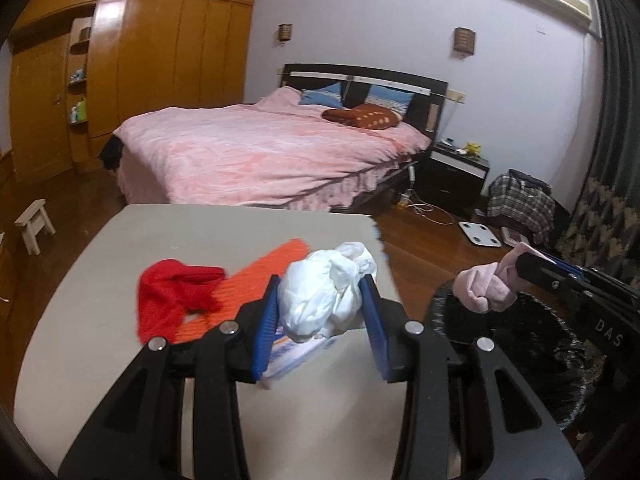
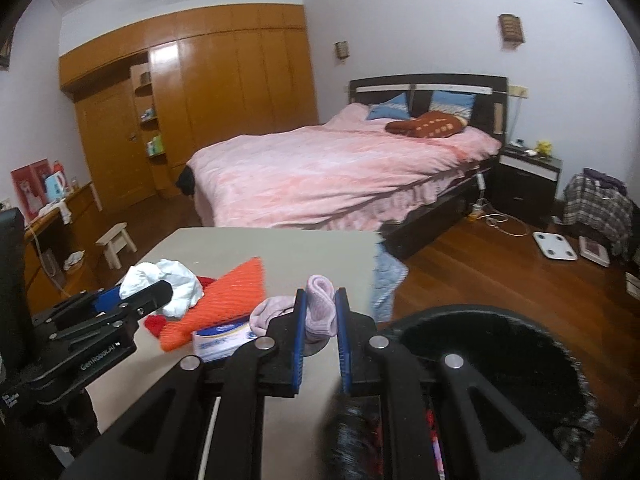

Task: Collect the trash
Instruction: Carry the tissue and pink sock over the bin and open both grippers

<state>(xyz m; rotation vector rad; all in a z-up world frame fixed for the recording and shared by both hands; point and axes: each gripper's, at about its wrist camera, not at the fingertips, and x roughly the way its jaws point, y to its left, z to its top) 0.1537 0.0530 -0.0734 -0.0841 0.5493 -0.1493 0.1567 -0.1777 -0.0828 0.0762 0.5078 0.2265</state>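
Two items are lifted, none binned yet. Your left hand-held gripper (image 1: 322, 312) is clamped part-open on the white wad (image 1: 320, 296) above the worktop's (image 1: 120, 320) right edge. Your right hand-held gripper (image 2: 320, 320) pinches the pink sock (image 2: 318, 306), near the black bin (image 2: 500, 360) beside that edge. Red cloth (image 1: 172, 296), orange net (image 1: 248, 280) and a packet (image 2: 222, 338) remain on the worktop.
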